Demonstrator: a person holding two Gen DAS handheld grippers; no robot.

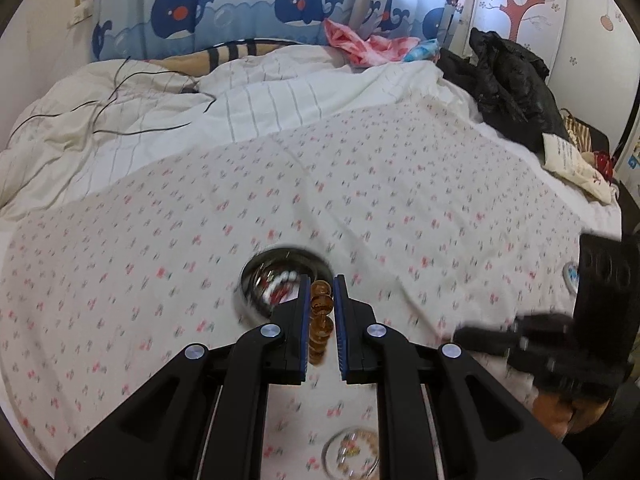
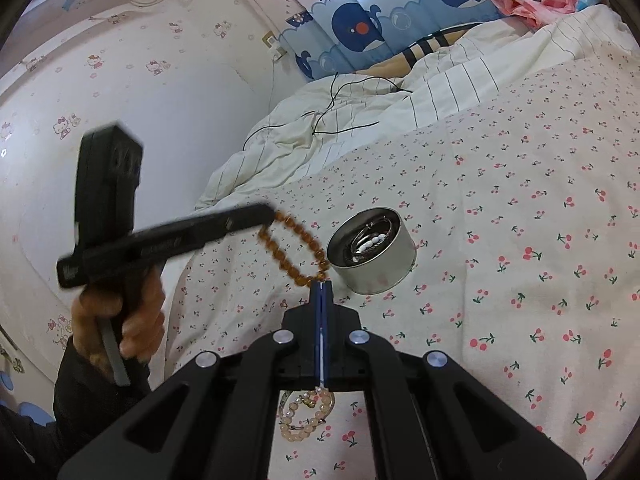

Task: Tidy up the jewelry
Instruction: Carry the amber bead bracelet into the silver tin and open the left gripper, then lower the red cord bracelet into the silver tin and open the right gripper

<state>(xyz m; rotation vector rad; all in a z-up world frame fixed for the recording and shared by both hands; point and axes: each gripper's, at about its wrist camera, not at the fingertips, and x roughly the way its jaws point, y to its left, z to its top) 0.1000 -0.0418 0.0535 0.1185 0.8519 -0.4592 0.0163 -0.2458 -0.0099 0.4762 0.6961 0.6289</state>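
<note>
Work is under way on the bed (image 2: 520, 184), which is covered with a cherry-print sheet. The landmark is a round metal tin (image 2: 374, 254), open at the top and standing on the sheet.

Done so far, as far as can be judged: the tin already holds jewelry. A white bead strand (image 2: 372, 242) and what look like metal hoops lie inside it. The exact count is not legible.

In hand: an amber bead bracelet (image 2: 294, 250) hangs in the air just beside the tin, on its near-left side in the right wrist view. The left tongs (image 1: 322, 320) hold one end of it. Their jaws stand a narrow gap apart with amber beads filling that gap, so they read as gripping the bracelet. The right tongs (image 2: 323, 286) have their blue pads pressed together at the tip, and the other end of the bracelet meets that tip. They appear to pinch it, but the contact point is small. The bracelet has not yet entered the tin.

Left to do: a pale bead bracelet (image 2: 306, 416) with a clear ring around it lies on the sheet nearer than the tin, under the right tongs and untouched.

Judgement: roughly midway. One piece is in transit and at least one is waiting.
</note>
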